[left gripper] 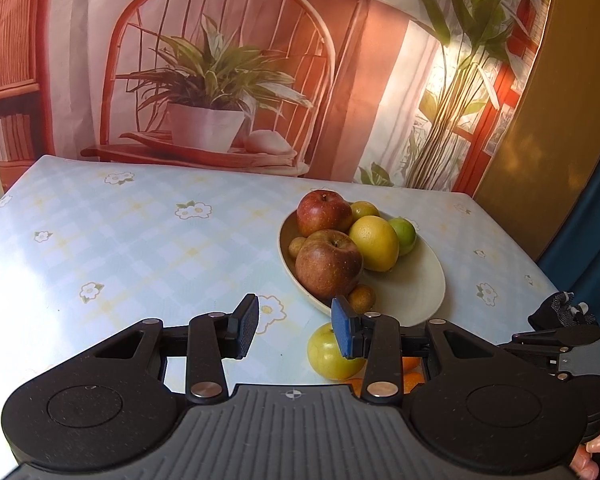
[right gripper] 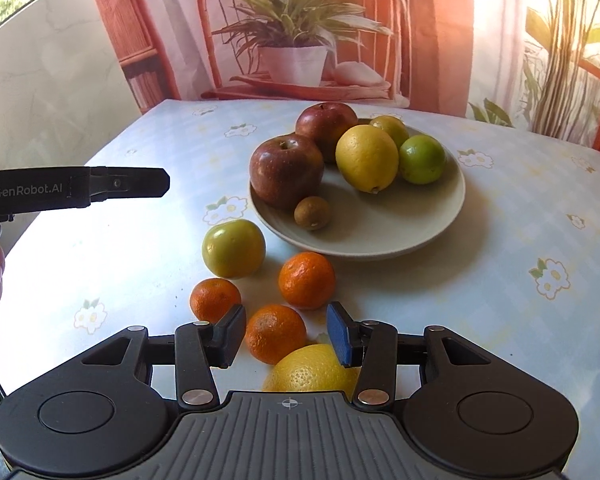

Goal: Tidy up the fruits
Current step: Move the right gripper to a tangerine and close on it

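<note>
Now the loose fruit lies on the tablecloth (right gripper: 500, 248) just short of the plate (right gripper: 440, 216): a green apple (right gripper: 233, 247) at the plate's 8 o'clock, 3 tangerines below it, and a big yellow citrus (right gripper: 312, 368) nearest the camera. The closest tangerine (right gripper: 275, 333) sits in front of the right gripper (right gripper: 286, 336), whose fingers stand apart and grasp nothing. The left gripper (left gripper: 295, 330) is likewise released, hovering empty beside the green apple.

To do this step well, I judge the right gripper should drop so both pads meet the tangerine at its widest part, then clench gently, since the skin is soft and round fruit rolls.

Crowding is the obstacle. The yellow citrus touches the near side of that tangerine, another tangerine (right gripper: 214, 299) lies at its 10 o'clock, and the plate already holds 2 red apples, a lemon (right gripper: 366, 159), limes and small brown fruit, leaving free room mainly at its 5 o'clock.
</note>
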Demonstrator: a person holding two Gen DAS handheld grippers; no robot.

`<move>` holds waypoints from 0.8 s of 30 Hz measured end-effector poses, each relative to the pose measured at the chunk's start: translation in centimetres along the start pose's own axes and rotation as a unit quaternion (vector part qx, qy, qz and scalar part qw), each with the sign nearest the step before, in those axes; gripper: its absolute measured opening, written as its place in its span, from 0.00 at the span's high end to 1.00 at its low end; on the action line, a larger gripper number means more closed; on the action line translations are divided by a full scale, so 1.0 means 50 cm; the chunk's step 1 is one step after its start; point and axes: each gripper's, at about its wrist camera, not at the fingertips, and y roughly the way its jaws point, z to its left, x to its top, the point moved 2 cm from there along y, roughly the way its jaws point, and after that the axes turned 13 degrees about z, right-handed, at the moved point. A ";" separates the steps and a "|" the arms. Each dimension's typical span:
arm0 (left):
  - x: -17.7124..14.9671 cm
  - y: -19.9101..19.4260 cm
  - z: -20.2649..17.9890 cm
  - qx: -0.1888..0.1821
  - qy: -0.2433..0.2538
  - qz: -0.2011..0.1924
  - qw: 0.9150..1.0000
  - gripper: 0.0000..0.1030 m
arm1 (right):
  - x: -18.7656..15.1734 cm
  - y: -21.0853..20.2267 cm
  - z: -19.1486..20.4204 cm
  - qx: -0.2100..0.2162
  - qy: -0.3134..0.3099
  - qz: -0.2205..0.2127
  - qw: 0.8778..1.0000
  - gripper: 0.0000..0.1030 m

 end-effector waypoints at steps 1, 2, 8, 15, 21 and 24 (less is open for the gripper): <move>-0.003 0.000 0.001 -0.002 -0.001 0.000 1.000 0.60 | 0.004 0.004 0.005 -0.007 -0.011 0.008 1.000 0.63; -0.004 0.000 0.002 -0.003 -0.001 -0.001 1.000 0.60 | 0.010 0.008 0.011 -0.015 -0.025 0.018 0.999 0.63; -0.014 -0.002 0.012 -0.010 -0.004 -0.003 1.000 0.60 | 0.032 0.024 0.043 -0.029 -0.088 0.065 0.994 0.66; -0.016 0.000 0.024 -0.014 -0.015 -0.002 1.000 0.60 | 0.041 0.033 0.055 -0.025 -0.101 0.083 0.991 0.70; -0.019 0.005 0.027 -0.019 -0.021 0.002 1.000 0.60 | 0.039 0.032 0.048 -0.018 -0.081 0.077 0.994 0.70; -0.019 0.007 0.030 -0.021 -0.025 0.004 0.999 0.60 | 0.039 0.032 0.048 -0.016 -0.076 0.073 0.994 0.70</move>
